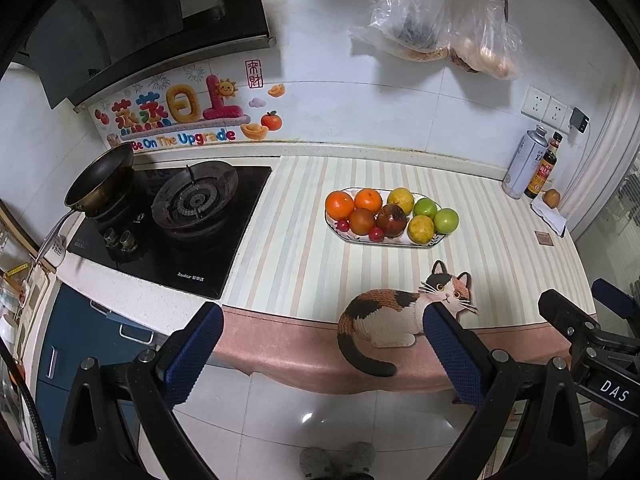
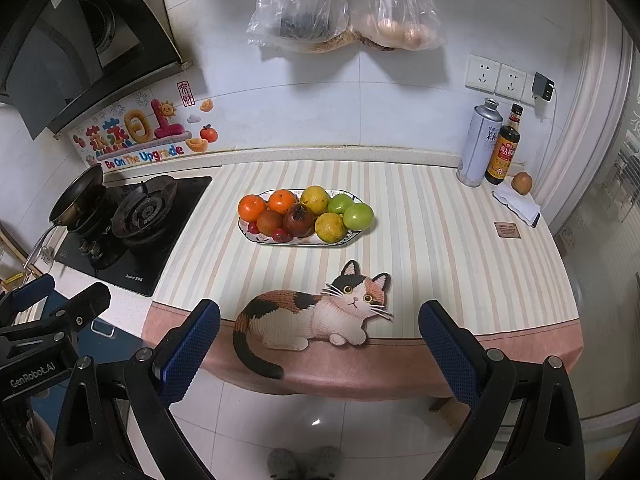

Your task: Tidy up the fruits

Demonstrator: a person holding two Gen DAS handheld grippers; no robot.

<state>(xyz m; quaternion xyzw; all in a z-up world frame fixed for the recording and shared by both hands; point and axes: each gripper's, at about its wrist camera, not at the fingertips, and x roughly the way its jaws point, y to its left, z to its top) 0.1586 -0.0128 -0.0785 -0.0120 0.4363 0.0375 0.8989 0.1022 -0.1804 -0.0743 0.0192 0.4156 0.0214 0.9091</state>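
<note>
Your counter (image 2: pixel 460 248) carries a striped cloth, and the oval plate (image 2: pixel 256 239) sits near its middle, to the right of the gas stove (image 2: pixel 132 220) and beyond the cat-shaped mat (image 2: pixel 304 316) at the front edge. All the fruit is piled on that plate, each piece touching its neighbours. Both of your tools hang back off the counter edge, over the floor: the left gripper (image 1: pixel 322 344) and the right gripper (image 2: pixel 320 340) each have their fingers spread wide with nothing between them.

Going down in size: the dark pomegranate (image 2: pixel 298 220) in the middle looks the heaviest and has a hard rind, so take it across its widest part. The two yellow fruits (image 2: pixel 330 227) and the two green ones (image 2: pixel 358 216) on the right are probably firm and smooth, likely to slip if you pinch off-centre. The oranges (image 2: pixel 252 207) on the left should give a little; close gently around the middle. The small red fruits (image 2: pixel 281 235) at the plate's front rim are light, likely to roll, and tucked against bigger pieces, so come at them from above
</note>
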